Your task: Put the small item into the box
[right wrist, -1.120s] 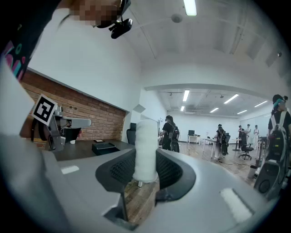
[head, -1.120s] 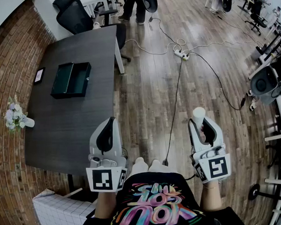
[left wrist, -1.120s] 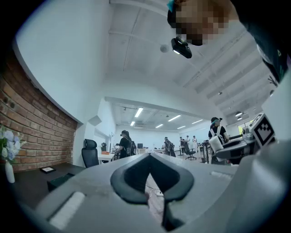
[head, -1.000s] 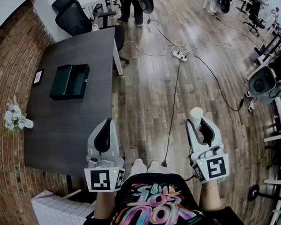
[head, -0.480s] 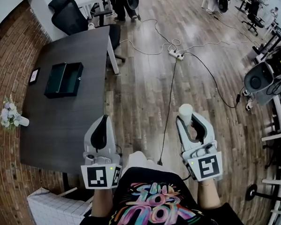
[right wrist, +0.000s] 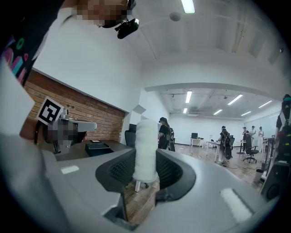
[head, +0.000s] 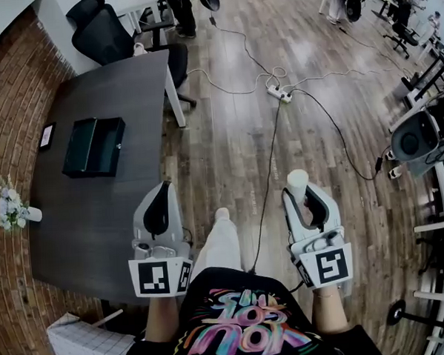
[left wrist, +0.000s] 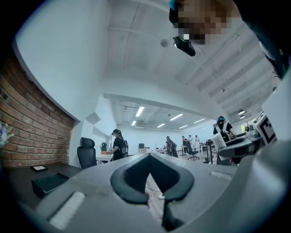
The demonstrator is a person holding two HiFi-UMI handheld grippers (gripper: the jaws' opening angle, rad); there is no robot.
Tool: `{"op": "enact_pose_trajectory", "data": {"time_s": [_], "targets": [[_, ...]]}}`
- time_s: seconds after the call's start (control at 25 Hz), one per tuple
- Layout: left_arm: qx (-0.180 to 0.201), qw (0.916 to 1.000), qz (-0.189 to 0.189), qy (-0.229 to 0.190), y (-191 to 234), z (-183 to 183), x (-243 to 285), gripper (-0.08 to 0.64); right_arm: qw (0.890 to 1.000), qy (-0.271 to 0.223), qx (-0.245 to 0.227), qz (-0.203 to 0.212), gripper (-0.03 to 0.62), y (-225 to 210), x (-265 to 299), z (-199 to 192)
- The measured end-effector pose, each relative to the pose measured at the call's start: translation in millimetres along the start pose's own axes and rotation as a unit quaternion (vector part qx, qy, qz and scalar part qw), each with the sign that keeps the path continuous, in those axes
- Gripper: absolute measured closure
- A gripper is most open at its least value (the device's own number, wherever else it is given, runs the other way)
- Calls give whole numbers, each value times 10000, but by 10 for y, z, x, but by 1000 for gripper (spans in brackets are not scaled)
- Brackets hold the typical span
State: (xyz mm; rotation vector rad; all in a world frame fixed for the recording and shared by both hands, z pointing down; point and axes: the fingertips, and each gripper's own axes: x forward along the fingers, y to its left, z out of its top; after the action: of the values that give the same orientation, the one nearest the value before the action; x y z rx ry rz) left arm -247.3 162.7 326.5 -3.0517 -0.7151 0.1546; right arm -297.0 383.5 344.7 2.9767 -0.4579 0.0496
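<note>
A small white cylinder stands upright between the pads of my right gripper, which is shut on it. In the right gripper view the cylinder fills the gap in the right gripper. My left gripper is held level with it, over the table's near right edge, shut and with nothing in it. Its tips meet in the left gripper view. The dark green box lies open on the dark table, far ahead to the left. Both gripper views also show the box.
A small picture frame and a flower vase sit near the table's left edge. A black office chair stands behind the table. A power strip with cables lies on the wooden floor. My leg reaches forward between the grippers.
The table and box have slid left and down in the head view as I step forward. My leg now shows between the grippers. Both grippers keep their hold and spacing.
</note>
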Motion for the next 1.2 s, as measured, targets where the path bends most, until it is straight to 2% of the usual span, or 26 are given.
{"op": "enact_pose_trajectory", "data": {"time_s": [0.32,0.6,0.76,0.96,1.2], "targets": [[23,9998,35,-202,697,120,1274,558,9999,-67,-84,56,461,-394,1380,181],[-22,9994,305,-134,1380,43,1955,558,9997,75,-12,212,462,-549,2355,155],[-12,9991,413,-130,1652,27,2182,558,9995,34,-6,326,461,-522,2787,207],[-37,9978,662,-79,1873,-65,2262,558,9975,90,-13,704,461,-392,3166,180],[5,9914,1311,-45,2251,-131,2372,558,9894,45,-29,1450,460,-232,3818,195]]}}
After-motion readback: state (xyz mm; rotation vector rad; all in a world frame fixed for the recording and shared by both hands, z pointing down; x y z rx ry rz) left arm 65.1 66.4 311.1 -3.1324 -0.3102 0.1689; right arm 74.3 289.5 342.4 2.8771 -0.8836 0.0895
